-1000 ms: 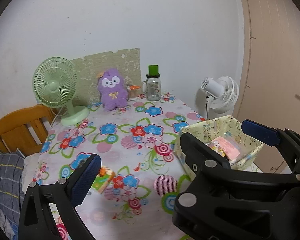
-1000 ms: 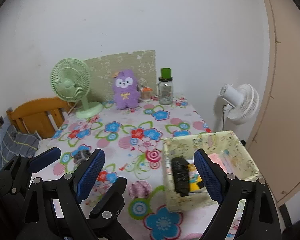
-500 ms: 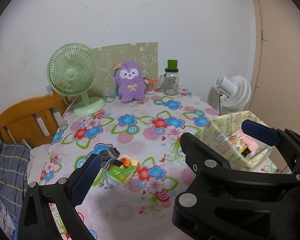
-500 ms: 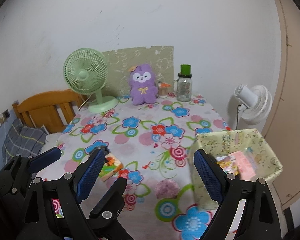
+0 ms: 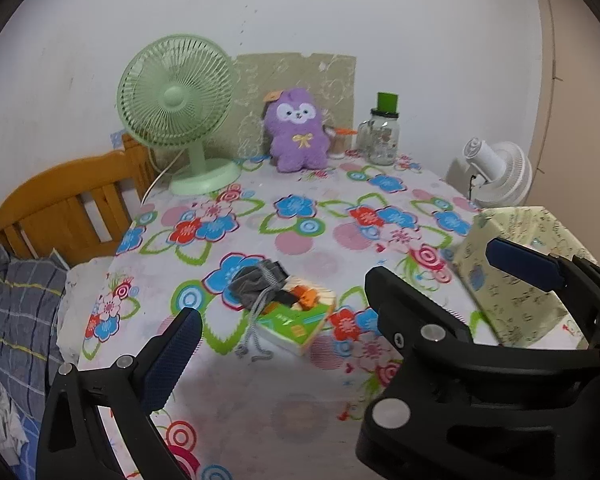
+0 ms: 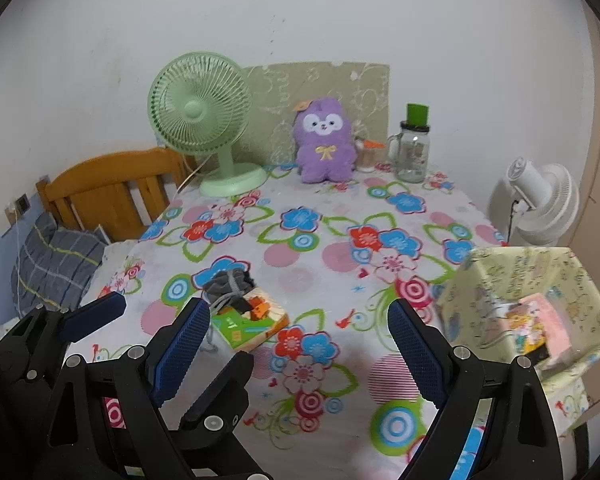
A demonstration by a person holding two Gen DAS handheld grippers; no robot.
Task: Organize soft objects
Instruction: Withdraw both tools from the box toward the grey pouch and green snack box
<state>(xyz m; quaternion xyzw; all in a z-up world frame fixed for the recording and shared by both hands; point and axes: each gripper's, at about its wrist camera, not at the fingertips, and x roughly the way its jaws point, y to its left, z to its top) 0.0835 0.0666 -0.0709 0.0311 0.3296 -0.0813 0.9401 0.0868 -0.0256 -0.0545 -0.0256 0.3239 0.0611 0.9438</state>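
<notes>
A grey drawstring pouch [image 5: 256,284] [image 6: 230,284] lies partly on a green and orange soft book [image 5: 300,316] [image 6: 252,324] near the front left of the flowered table. At the back a purple plush [image 5: 298,136] [image 6: 326,140] sits upright. At the right edge stands a pale printed fabric basket [image 5: 516,280] [image 6: 520,276] with a pink packet [image 6: 540,324] inside. My left gripper [image 5: 296,324] and right gripper [image 6: 298,308] hang open side by side above the front edge, short of the book. Their inner fingers overlap, and nothing is between either pair.
A green desk fan [image 5: 176,96] and a glass jar with a green lid [image 5: 382,140] stand at the back of the table. Beyond the right edge stands a white fan [image 5: 500,176]. A wooden chair back [image 5: 60,208] and a grey plaid cloth [image 5: 16,312] are at the left.
Both grippers have moved left and lower, still open. The pouch and book now sit near the middle of both views, and the basket has slid to the right edge.
</notes>
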